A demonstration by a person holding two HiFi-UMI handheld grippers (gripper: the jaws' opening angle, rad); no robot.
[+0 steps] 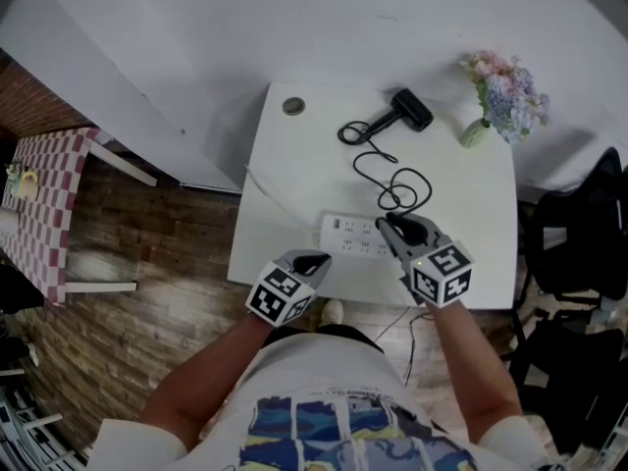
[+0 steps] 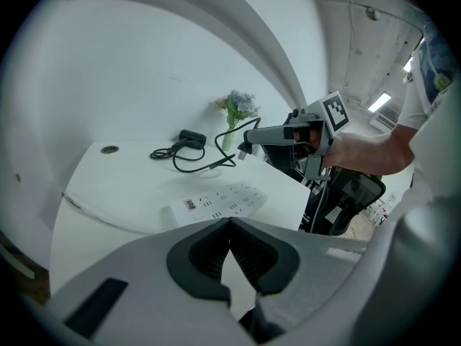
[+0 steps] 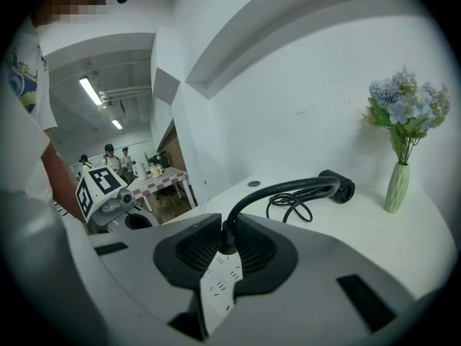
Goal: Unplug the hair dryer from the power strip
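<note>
Your right gripper had its fingers clamped on the plug itself rather than on the cord, so the pull went into the plug and not the wire. The plug looked lifted clear of the power strip, which lay flat near the front of the desk. Your left gripper hung beside the strip, fingers closed on nothing. The hair dryer lay at the back. The strip's red label was too small to read.
</note>
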